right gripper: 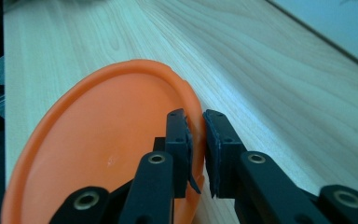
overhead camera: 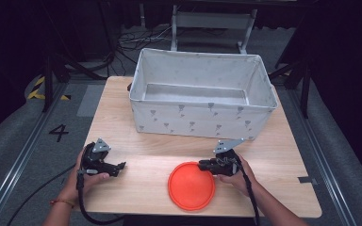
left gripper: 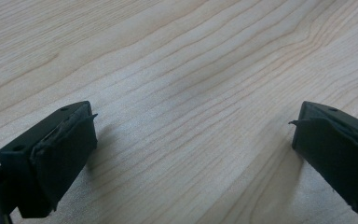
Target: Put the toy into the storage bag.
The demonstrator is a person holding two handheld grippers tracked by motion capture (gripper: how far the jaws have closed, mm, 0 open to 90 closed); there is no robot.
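- Orange plate [overhead camera: 191,185] lies at lower centre of the tabletop [overhead camera: 146,155]; right tool [overhead camera: 201,164] clamps its rim.
- Left tool [overhead camera: 120,167], lower left, gapes wide, holding nothing.

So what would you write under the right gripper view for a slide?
The right tool pinches the rim of an orange plate lying on a wooden table.
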